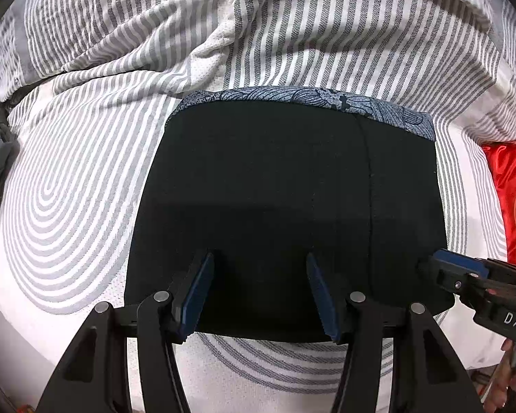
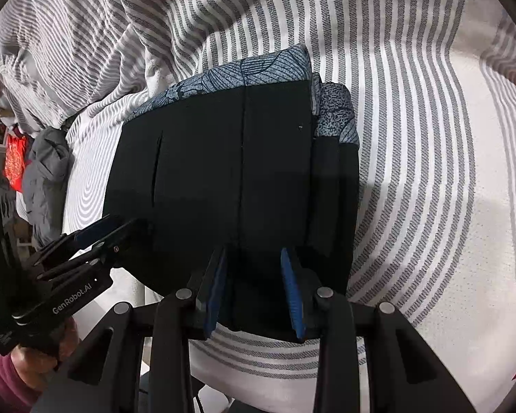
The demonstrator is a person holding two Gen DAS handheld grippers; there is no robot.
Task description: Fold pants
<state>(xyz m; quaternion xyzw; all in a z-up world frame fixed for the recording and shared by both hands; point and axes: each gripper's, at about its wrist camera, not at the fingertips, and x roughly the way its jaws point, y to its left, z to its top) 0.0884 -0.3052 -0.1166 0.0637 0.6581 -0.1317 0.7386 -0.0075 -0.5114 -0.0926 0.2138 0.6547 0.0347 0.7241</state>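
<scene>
The pants [image 1: 275, 189] are black with a blue patterned band along the far edge. They lie folded into a compact rectangle on the striped bed cover [image 1: 68, 189]. My left gripper [image 1: 259, 265] is open, its blue pads just above the near edge of the pants. My right gripper [image 2: 254, 258] is open over the near right part of the pants [image 2: 223, 172]. It also shows in the left wrist view [image 1: 464, 268] at the pants' right edge. The left gripper shows in the right wrist view [image 2: 96, 237] at the pants' left edge.
A rumpled striped duvet [image 1: 258, 27] is heaped at the back. A red embroidered cushion [image 1: 512, 199] lies at the right. A grey garment [image 2: 48, 179] lies at the left of the pants. The bed's near edge is just below the grippers.
</scene>
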